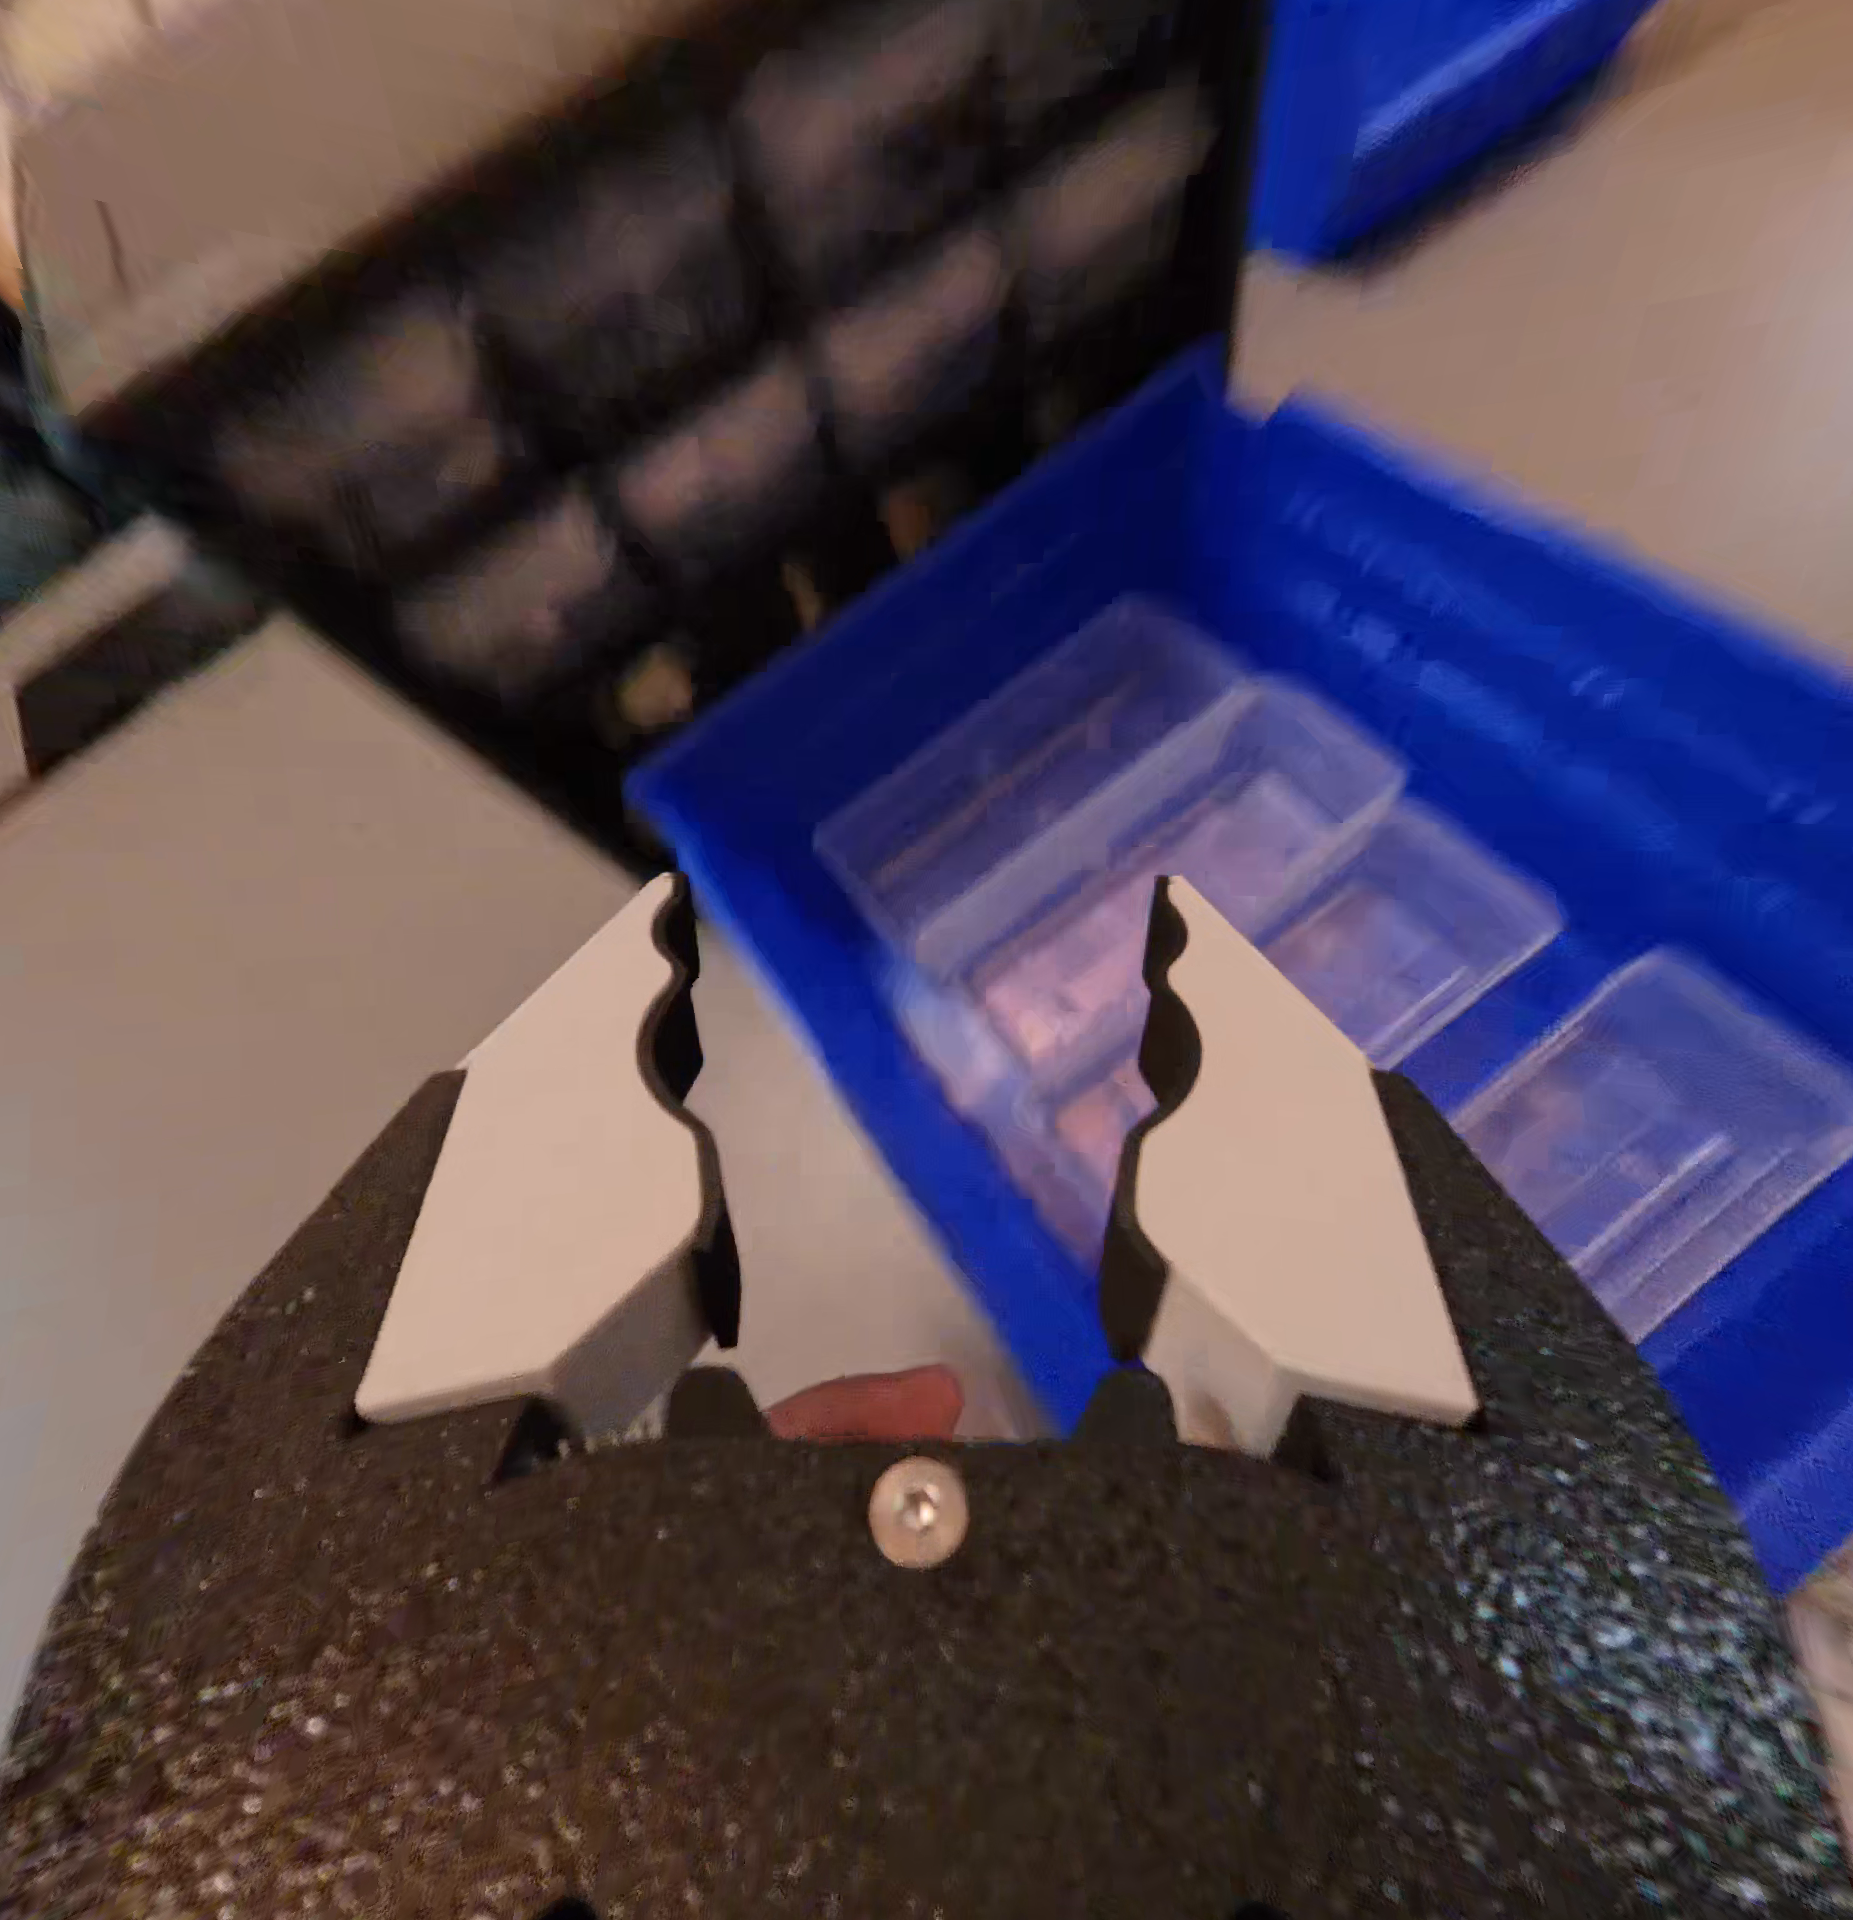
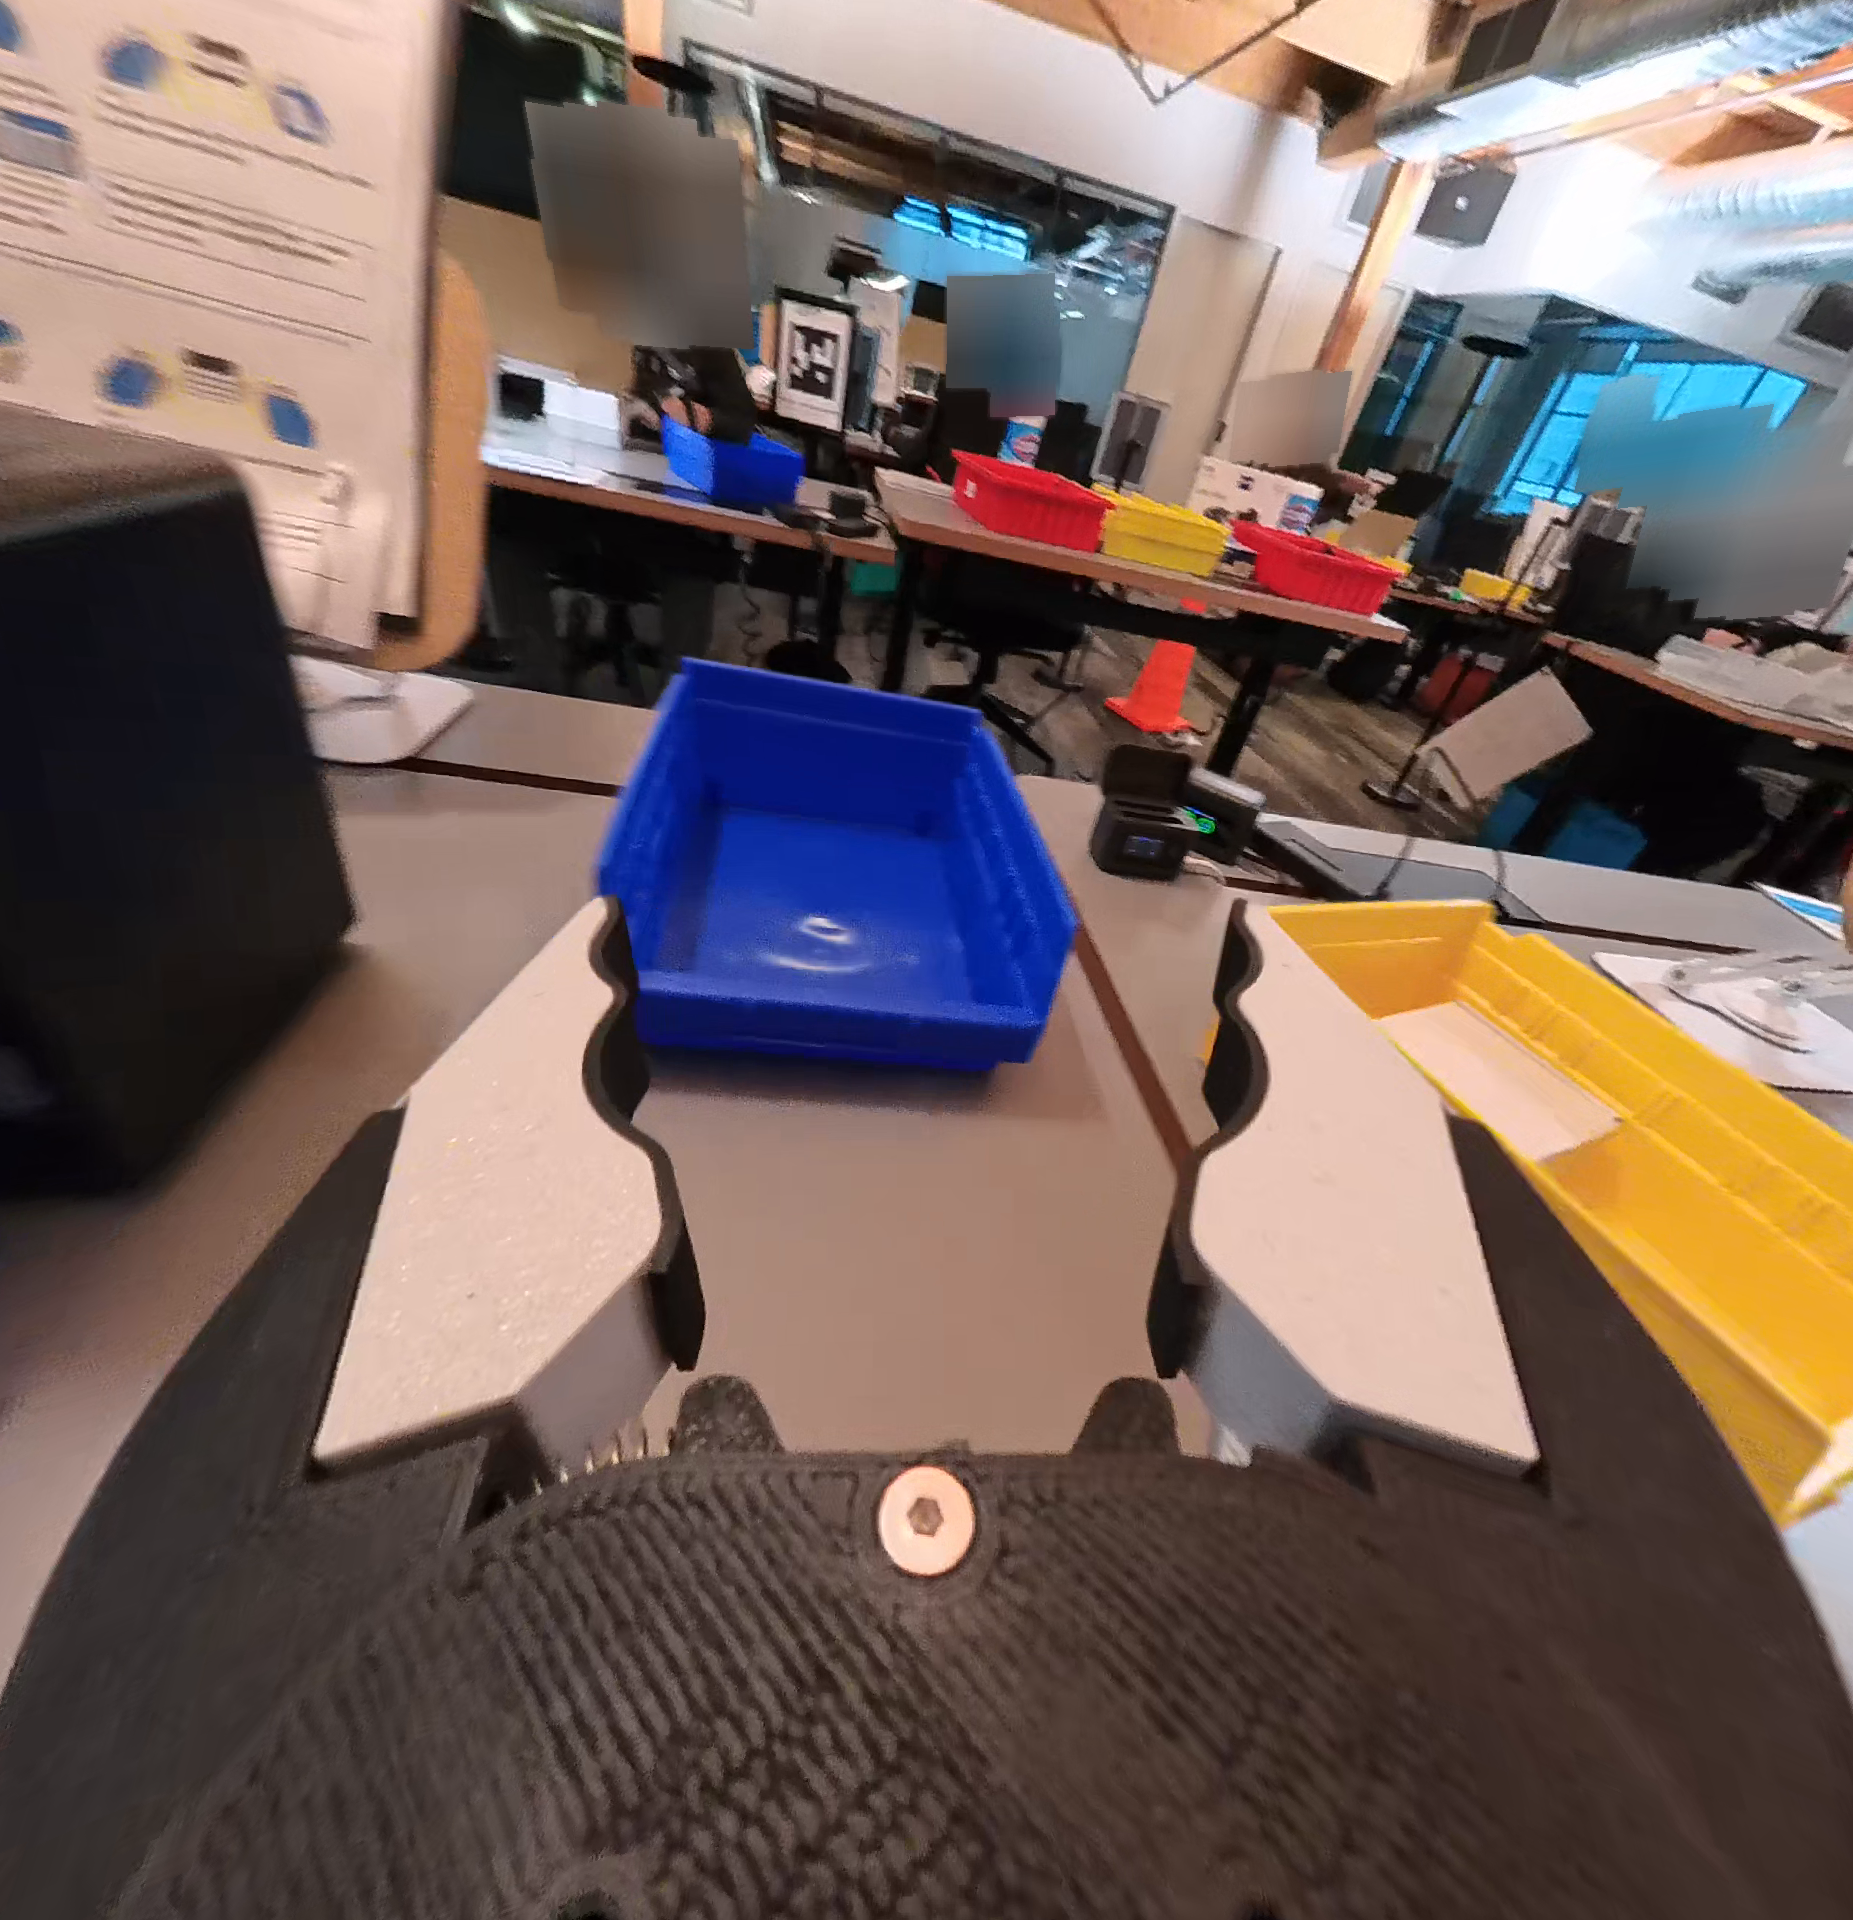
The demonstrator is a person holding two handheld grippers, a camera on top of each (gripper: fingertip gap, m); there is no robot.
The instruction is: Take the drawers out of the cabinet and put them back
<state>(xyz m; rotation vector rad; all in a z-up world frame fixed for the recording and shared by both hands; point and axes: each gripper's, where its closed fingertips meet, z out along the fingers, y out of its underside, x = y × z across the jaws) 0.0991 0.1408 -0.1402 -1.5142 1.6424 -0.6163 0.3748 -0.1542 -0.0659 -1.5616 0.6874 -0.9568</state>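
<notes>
Both tongs open and empty; clear drawers lie in a blue bin beside the black cabinet.

Left wrist view, blurred: left tongs (image 1: pixel 922 1122) gape over the near-left rim of a blue bin (image 1: pixel 1524 707) on the table (image 1: pixel 226 1039); inside lie several clear drawers (image 1: pixel 1140 831), count hard to tell, one partly behind the right finger. Black cabinet (image 1: pixel 631 416) stands far left, touching the bin's far corner, its slots smeared; a second blue bin (image 1: pixel 1421 114) is cut off far right. Right wrist view: right tongs (image 2: pixel 927 1127) spread wide, nothing between, above bare table; an empty blue bin (image 2: pixel 828 883) straight ahead, a yellow bin (image 2: pixel 1628 1143) right with a white divider, cut off at the edge, small black device (image 2: pixel 1145 821) beyond. A black box (image 2: pixel 122 810) at left, likely the cabinet's side; can't confirm. No drawers show here. Background tables carry red and yellow bins.
</notes>
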